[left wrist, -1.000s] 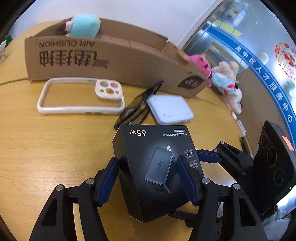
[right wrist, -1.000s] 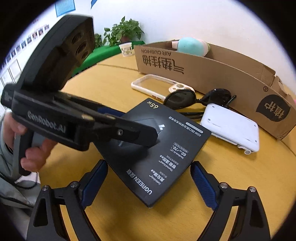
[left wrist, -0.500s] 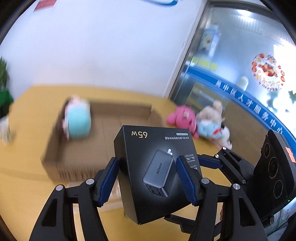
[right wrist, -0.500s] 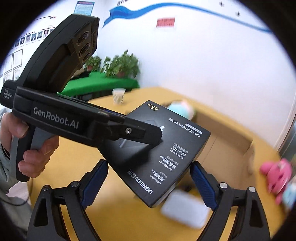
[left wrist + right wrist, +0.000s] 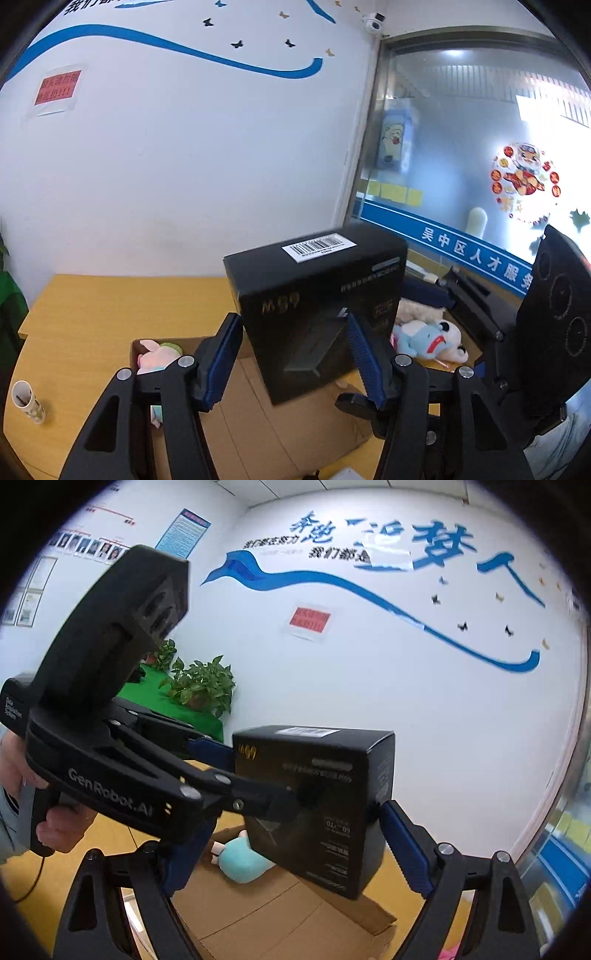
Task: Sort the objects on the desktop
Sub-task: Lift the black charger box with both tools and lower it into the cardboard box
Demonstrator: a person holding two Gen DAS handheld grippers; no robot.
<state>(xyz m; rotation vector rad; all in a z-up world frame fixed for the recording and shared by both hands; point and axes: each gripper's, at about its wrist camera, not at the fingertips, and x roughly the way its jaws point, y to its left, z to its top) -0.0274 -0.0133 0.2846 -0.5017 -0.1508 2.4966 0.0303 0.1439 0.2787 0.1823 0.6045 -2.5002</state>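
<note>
Left tool [image 5: 295, 354]: both blue-padded fingers [image 5: 221, 363] pressed against the sides of the black charger box [image 5: 314, 295], gripping it. The box is off the desk, tilted, its barcode label facing up, and it hangs above the open cardboard box [image 5: 266, 424].

Right tool [image 5: 295, 853]: spread wide, one finger on either side of the charger box. In the right wrist view the right-hand pad [image 5: 402, 845] sits just beside the box's lower right edge; contact cannot be confirmed. The left-hand pad is mostly hidden behind the left tool's body, which crosses that view from the left and ends on the box face. A hand [image 5: 59, 823] holds the left tool's handle at the left edge.

Cardboard box: lies on the yellow wooden desk [image 5: 103, 310], open side up, its floor mostly bare brown board. A pink and green soft toy [image 5: 159, 354] lies at its far left corner in the left wrist view; the right wrist view shows a teal soft toy [image 5: 243, 860] inside it, directly below the charger box.

Right of the cardboard box, on the desk: a blue and white soft toy [image 5: 428, 339] with a paler plush just behind it. A paper cup [image 5: 27, 402] stands near the desk's left edge. Potted plants [image 5: 201, 685] stand on a green surface by the white wall.
</note>
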